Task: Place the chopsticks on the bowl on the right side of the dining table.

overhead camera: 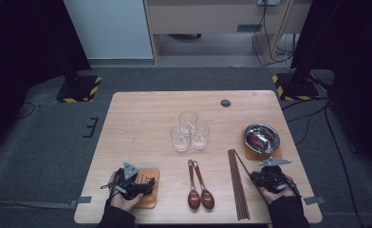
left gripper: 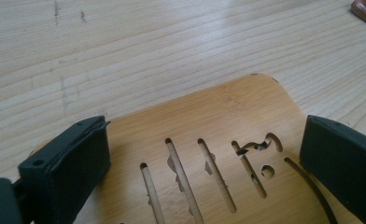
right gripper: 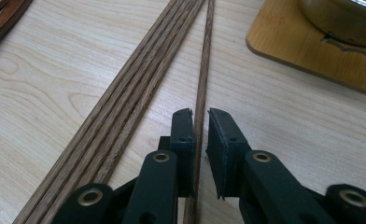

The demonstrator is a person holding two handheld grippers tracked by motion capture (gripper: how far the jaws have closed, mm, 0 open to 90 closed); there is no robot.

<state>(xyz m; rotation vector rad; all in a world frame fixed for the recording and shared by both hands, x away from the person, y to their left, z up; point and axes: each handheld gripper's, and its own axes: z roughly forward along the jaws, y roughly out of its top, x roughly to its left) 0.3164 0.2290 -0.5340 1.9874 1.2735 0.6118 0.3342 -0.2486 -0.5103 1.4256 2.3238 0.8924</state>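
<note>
right gripper (right gripper: 200,122) jaws pinch 1 chopstick (right gripper: 204,70); left gripper (left gripper: 204,154) jaws gape over a coaster (left gripper: 218,116).

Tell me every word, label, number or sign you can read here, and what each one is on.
There is no readable text.
The wooden coaster under the left gripper has cut-out slots and curls, perhaps a character or pattern; I cannot read them.
The black and yellow stripes on the stand bases are hazard markings without words.
The single chopstick between the right gripper jaws is unmarked.

Three glasses (overhead camera: 190,130) mid-table, spoons (overhead camera: 199,187) before them, chopsticks (overhead camera: 237,183) to their right, bowl (overhead camera: 262,137) seemingly on a coaster (overhead camera: 262,154).
</note>
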